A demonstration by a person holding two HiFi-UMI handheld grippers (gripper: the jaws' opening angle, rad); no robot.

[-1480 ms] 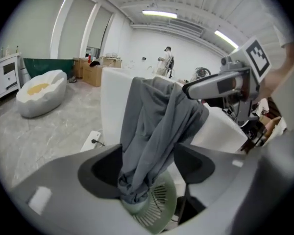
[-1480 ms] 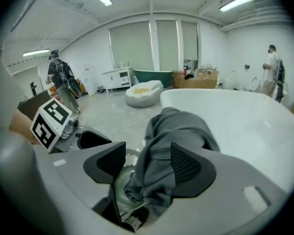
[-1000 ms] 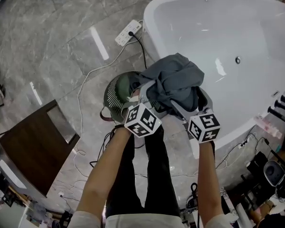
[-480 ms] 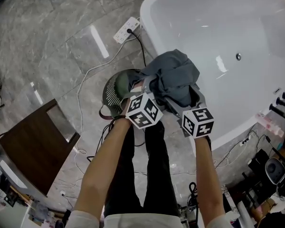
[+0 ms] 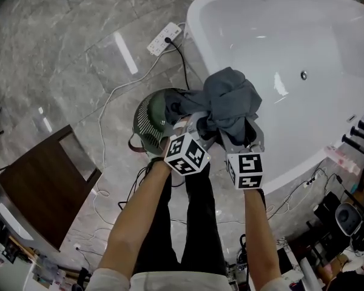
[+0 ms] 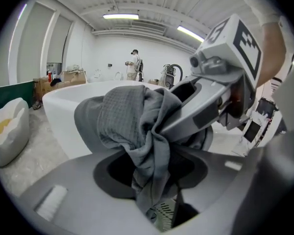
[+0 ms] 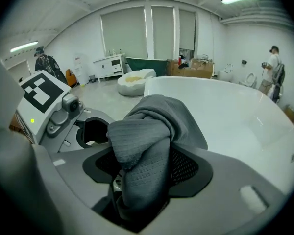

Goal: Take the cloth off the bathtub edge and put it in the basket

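Note:
A grey cloth (image 5: 230,97) hangs bunched between my two grippers, just outside the white bathtub's rim (image 5: 197,47). My left gripper (image 5: 193,119) is closing and pinches the cloth's left part (image 6: 132,121), which fills its jaws. My right gripper (image 5: 238,131) is closing too, and a thick fold of cloth (image 7: 147,136) is packed between its jaws. The green slotted basket (image 5: 150,121) stands on the floor to the left of the cloth, and a bit of its mesh (image 6: 164,215) shows under the left jaws.
A white power strip (image 5: 164,41) and its cables lie on the marble floor beside the tub. A brown wooden cabinet (image 5: 42,187) stands at the left. Black taps (image 5: 359,137) sit on the tub's right rim. A person (image 6: 135,65) stands far off.
The two grippers have come closer together and their jaws have narrowed. The cloth is bunched tighter and stands higher between them.

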